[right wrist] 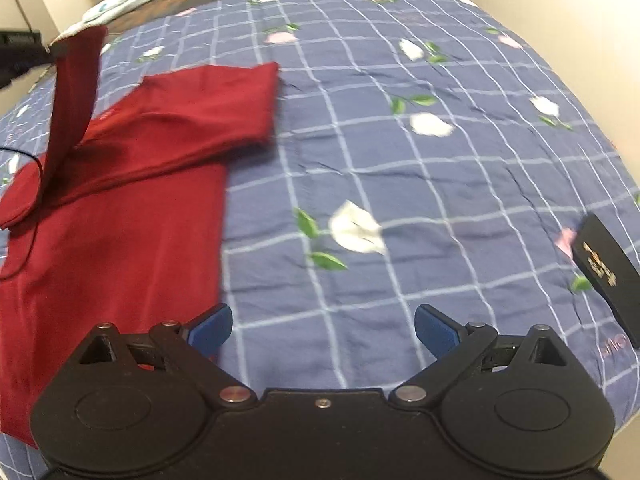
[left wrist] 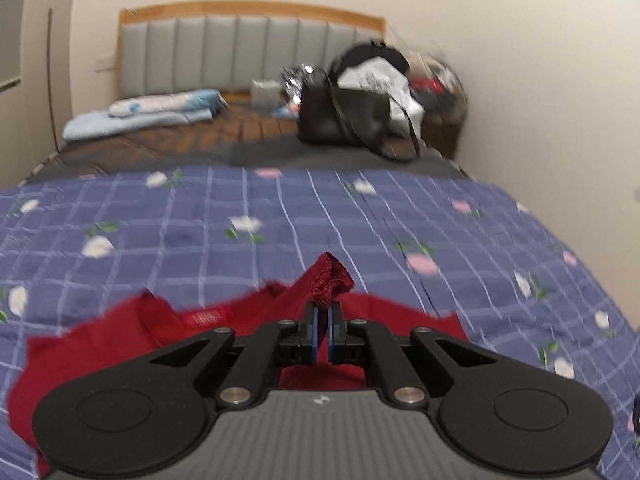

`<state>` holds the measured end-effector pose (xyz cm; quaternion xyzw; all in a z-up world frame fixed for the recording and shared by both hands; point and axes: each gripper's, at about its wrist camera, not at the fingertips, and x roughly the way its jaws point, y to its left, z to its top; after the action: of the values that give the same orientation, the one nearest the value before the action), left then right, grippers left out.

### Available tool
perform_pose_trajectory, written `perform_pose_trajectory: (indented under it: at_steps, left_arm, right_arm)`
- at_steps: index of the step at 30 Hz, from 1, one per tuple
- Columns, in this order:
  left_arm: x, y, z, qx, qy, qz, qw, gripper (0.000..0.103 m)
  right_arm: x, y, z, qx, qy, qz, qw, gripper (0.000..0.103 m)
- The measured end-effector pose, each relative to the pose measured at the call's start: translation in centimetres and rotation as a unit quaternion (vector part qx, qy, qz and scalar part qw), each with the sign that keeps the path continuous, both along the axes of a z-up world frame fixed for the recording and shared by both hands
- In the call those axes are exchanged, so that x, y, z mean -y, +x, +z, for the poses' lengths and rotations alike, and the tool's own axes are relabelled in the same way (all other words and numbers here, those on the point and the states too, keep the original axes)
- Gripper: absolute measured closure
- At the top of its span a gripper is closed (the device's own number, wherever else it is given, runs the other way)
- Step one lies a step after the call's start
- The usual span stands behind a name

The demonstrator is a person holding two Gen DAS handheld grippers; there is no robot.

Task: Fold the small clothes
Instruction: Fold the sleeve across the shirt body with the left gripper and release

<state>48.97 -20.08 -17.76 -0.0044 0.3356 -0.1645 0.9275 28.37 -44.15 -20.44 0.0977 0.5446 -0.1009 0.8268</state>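
Red shirt [right wrist: 120, 184] sleeve pinched in left gripper [left wrist: 323, 320] fingers, right gripper [right wrist: 323, 326] fingers wide beside it

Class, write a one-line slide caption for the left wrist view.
Left gripper pinches a dark red cotton T-shirt's sleeve above a blue checked floral bedsheet.

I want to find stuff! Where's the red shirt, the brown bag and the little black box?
red shirt [right wrist: 120, 216], right wrist view, flat body of the shirt.
brown bag [left wrist: 340, 120], left wrist view, front side.
black box [right wrist: 606, 272], right wrist view, top face.
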Motion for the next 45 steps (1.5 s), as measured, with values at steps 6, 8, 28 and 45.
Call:
perform_pose_trajectory:
  at_steps: [6, 8, 28, 45]
  left_arm:
    - [2.3, -0.8, -2.2, -0.038, 0.035, -0.046, 0.9976, 0.099]
    - [2.5, -0.4, -2.8, -0.057, 0.042, -0.054, 0.996, 0.093]
    - [-17.2, 0.7, -2.8, -0.104, 0.011, 0.192, 0.9759, 0.009]
    - [-33.8, 10.6, -9.7, -0.268, -0.174, 0.285, 0.9037, 0.031]
  right_arm:
    - [1.1, -1.0, -1.1, -0.016, 0.005, -0.018, 1.0, 0.005]
    - [1.0, -1.0, -1.4, -0.019, 0.009, -0.018, 1.0, 0.005]
    - [-3.9, 4.7, -1.9, 0.0, 0.03, 0.05, 0.998, 0.006]
    - [-10.6, 21.3, -3.1, 0.074, 0.085, 0.115, 0.987, 0.037]
